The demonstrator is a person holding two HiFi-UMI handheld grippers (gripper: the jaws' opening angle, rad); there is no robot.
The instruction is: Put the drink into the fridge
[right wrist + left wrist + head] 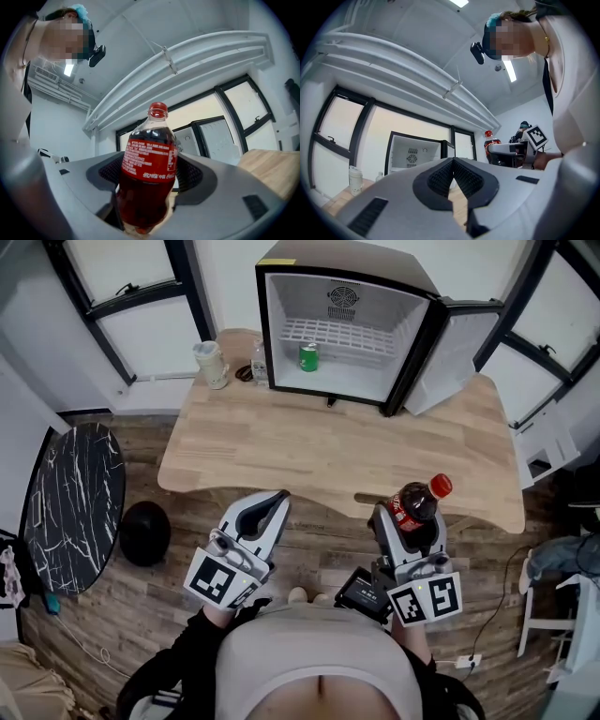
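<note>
Drink (414, 503) | right gripper (411, 527) clamped on it; left gripper (269, 512) closed, empty | I carry it upright into far fridge (309, 304), clear of can (308, 356).

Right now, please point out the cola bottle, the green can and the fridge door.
cola bottle (149, 161): right gripper view, on its red label.
green can (308, 357): head view, on its side.
fridge door (457, 352): head view, on its white inner face.

The head view looks steeply down on the light wooden counter (328, 451); both gripper views look up from low, sharing the open black fridge (412, 157).
</note>
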